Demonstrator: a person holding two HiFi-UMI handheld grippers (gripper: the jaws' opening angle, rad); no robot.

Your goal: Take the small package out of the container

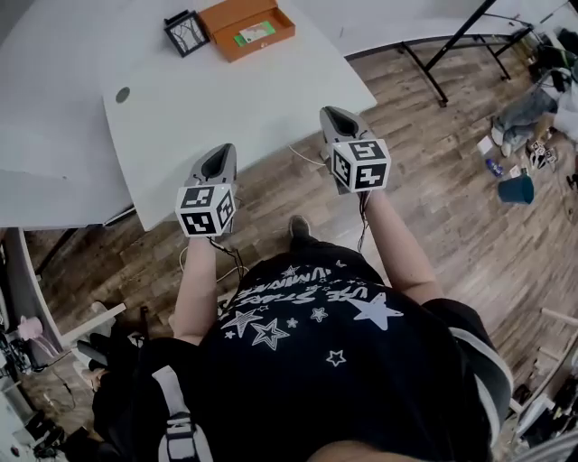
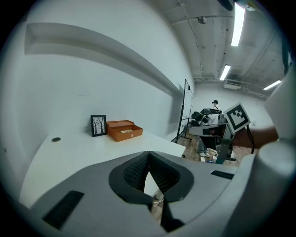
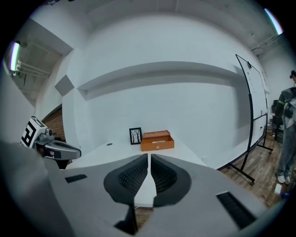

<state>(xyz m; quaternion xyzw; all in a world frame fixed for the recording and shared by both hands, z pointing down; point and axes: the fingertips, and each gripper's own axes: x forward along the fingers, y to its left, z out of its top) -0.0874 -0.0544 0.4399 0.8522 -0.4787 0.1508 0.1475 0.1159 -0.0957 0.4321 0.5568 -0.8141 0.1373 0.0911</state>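
An open orange box stands at the far side of the white table. A small green package lies inside it. The box also shows far ahead in the left gripper view and the right gripper view. My left gripper hovers at the table's near edge, and its jaws are shut with nothing between them. My right gripper is held over the near right corner. It is also shut and empty. Both are well short of the box.
A small black picture frame stands just left of the box. A cable hole sits in the table's left part. Black stand legs and scattered belongings are on the wooden floor to the right.
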